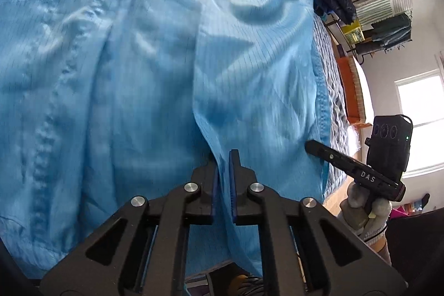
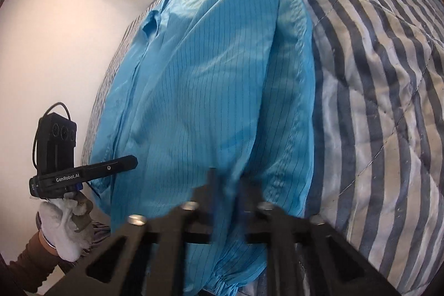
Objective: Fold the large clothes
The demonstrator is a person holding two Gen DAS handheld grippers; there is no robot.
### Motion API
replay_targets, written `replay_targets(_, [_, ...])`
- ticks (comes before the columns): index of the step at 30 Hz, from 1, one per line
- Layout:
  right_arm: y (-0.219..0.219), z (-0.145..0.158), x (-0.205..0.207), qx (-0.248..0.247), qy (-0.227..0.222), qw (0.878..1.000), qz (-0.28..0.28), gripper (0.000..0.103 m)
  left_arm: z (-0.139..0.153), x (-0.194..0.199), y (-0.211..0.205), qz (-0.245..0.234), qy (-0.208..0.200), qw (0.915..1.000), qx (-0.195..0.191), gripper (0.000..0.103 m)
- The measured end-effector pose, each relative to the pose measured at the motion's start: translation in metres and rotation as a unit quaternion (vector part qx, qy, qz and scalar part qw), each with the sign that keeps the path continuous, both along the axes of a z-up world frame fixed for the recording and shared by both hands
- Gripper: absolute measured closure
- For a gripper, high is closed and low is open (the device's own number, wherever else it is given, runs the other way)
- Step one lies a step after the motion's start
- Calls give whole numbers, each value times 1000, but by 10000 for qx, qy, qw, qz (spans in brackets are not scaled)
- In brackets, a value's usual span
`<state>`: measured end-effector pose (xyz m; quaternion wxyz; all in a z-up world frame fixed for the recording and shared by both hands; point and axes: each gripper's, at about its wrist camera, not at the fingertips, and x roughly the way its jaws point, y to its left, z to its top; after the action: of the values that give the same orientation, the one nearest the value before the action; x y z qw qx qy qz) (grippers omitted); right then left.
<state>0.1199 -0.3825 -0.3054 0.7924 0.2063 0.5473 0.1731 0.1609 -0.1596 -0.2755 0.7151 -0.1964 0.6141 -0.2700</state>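
With both the left gripper (image 1: 224,157) and the right gripper (image 2: 226,179) closed on the blue garment (image 2: 211,79) at the striped bed's (image 2: 388,101) near edge, lift evenly, keeping the hem taut.

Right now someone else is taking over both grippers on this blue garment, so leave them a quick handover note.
Left gripper: shut on the near edge of the blue garment.
Right gripper: shut on that edge too, nearer the striped quilt.
Garment lies lengthwise on the quilt, rumpled, sides partly turned in.
Done: both near-edge grips taken.
Left: probably carry the near edge up to the far end, then smooth.
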Motion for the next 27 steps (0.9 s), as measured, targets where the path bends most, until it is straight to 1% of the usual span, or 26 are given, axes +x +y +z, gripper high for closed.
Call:
replay_targets(4, [-8, 13, -10, -74, -157, 9997, -169, 103, 5, -14, -14, -223, -21, 9997, -112, 100])
replay_targets(5, [-13, 17, -15, -164, -199, 9995, -202, 103, 5, -18, -18, -312, -25, 9994, -137, 100])
replay_targets(8, [-29, 26, -22, -278, -271, 9985, -390, 103, 3, -27, -33, -579, -72, 9983, -33, 100])
replay_targets(10, [-37, 25, -25, -308, -231, 9980, -504, 103, 1, -29, -37, -652, -58, 9979, 19, 100])
replay_targets(12, [-40, 17, -26, -315, -113, 9981, -523, 103, 4, -30, -39, -720, -164, 9972, 116, 100])
replay_targets(16, [-32, 11, -25, -53, -56, 9988, -485, 103, 12, -23, -39, -676, -401, 9963, 358, 100])
replay_targets(20, [-26, 10, -21, -252, -70, 9986, -464, 103, 13, -17, -31, -529, -478, 9965, 437, 100])
replay_targets(22, [-31, 12, -24, -210, -92, 9985, -505, 98, 18, -17, -28, -501, -571, 9960, 475, 100])
replay_targets(23, [-35, 15, -27, -213, -136, 9982, -541, 94, 21, -20, -26, -520, -661, 9952, 500, 100])
replay_targets(24, [-40, 20, -33, -226, -212, 9979, -563, 72, 27, -22, -27, -580, -786, 9938, 526, 100])
replay_targets(26, [-48, 28, -45, -327, -366, 9965, -683, 58, 35, -27, -31, -598, -975, 9919, 554, 100])
replay_targets(27, [-51, 29, -49, -313, -401, 9963, -688, 55, 40, -27, -32, -615, -1032, 9914, 519, 100])
